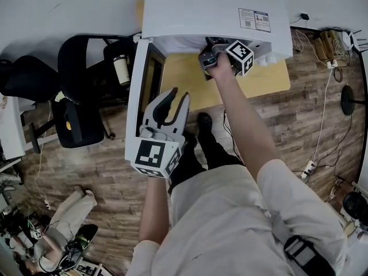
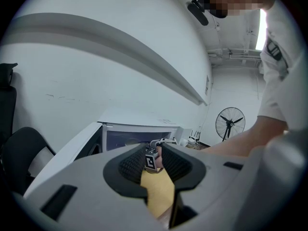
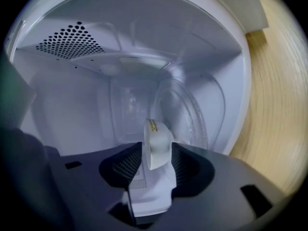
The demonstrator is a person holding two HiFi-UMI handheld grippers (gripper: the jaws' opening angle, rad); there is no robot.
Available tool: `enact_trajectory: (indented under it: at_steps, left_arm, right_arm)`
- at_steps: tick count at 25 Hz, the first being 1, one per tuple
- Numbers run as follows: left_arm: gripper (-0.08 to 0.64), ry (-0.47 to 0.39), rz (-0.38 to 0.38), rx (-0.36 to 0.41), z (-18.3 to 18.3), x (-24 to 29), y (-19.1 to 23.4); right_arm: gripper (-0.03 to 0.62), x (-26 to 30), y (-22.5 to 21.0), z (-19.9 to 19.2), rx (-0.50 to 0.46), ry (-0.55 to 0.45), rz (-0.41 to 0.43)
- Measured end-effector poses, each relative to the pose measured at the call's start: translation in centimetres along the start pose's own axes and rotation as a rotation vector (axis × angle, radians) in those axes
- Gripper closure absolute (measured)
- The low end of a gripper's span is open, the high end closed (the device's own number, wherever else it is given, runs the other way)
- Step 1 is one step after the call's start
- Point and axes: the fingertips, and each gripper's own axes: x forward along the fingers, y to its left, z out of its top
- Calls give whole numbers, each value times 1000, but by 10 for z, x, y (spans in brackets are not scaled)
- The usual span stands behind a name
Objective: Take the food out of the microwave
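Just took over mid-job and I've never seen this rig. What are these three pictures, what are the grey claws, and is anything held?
No robot arm: a person holds a two-fingered gripper in each hand. The head view looks down from their head onto a white microwave, door open, on a wooden table. The other two ride on the grippers. The right gripper is inside it, its fingers closed on a white cup. The left gripper hangs outside, open and empty.

Empty, parted left hand-held gripper faces open microwave.
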Motion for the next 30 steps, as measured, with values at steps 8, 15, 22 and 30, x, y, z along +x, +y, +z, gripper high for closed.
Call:
enact_trajectory:
  at_steps: [8, 15, 22, 30]
  left_arm:
    - [460, 9, 9, -4, -2, 1, 1]
    - [460, 12, 11, -9, -4, 0, 0]
    - [460, 13, 14, -9, -4, 1, -2]
    - [460, 11, 20, -7, -3, -1, -5]
  right_arm:
    - [451, 3, -3, 2, -15, 3, -33]
    - [477, 3, -6, 2, -13, 9, -46]
    - [483, 4, -6, 1, -4, 17, -33]
    - [495, 1, -5, 0, -3, 20, -29]
